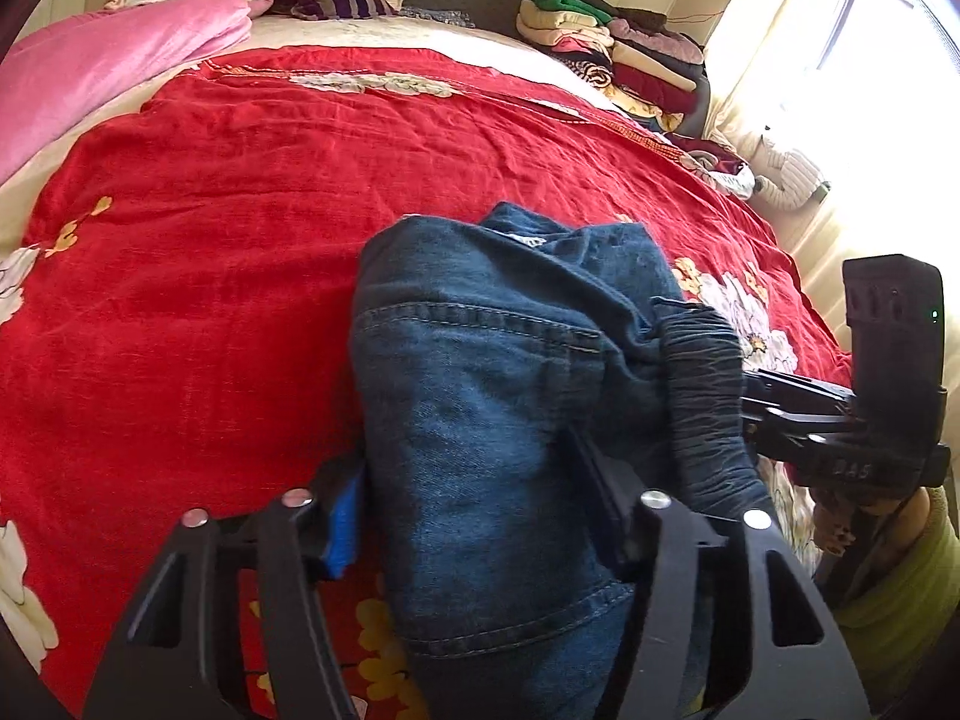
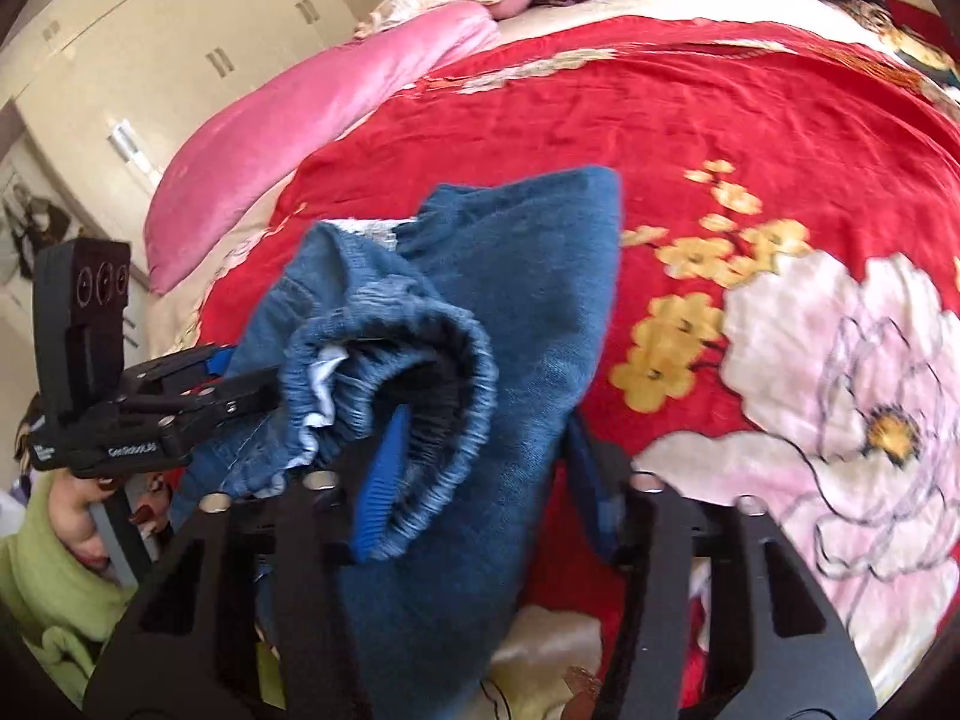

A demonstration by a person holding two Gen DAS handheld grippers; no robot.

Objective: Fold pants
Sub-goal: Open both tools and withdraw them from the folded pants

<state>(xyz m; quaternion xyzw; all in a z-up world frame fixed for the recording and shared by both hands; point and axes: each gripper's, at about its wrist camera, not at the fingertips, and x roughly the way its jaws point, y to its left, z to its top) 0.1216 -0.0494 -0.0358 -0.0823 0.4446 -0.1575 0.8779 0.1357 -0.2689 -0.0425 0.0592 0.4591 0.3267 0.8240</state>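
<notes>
Blue denim pants (image 1: 498, 396) hang bunched between both grippers above a red flowered bedspread (image 1: 240, 210). My left gripper (image 1: 474, 510) has its jaws around the denim, which fills the gap between the blue pad and the black finger. My right gripper (image 2: 474, 474) holds the elastic waistband (image 2: 420, 360); the pants (image 2: 528, 300) drape over its fingers. The right gripper shows in the left wrist view (image 1: 798, 420) at the waistband's right end. The left gripper shows in the right wrist view (image 2: 198, 396) at the left.
A pink quilt (image 1: 102, 72) lies at the bed's far left. A stack of folded clothes (image 1: 618, 54) sits at the far right corner. A curtained window (image 1: 840, 60) is on the right. Cabinets (image 2: 150, 60) stand to the left of the bed.
</notes>
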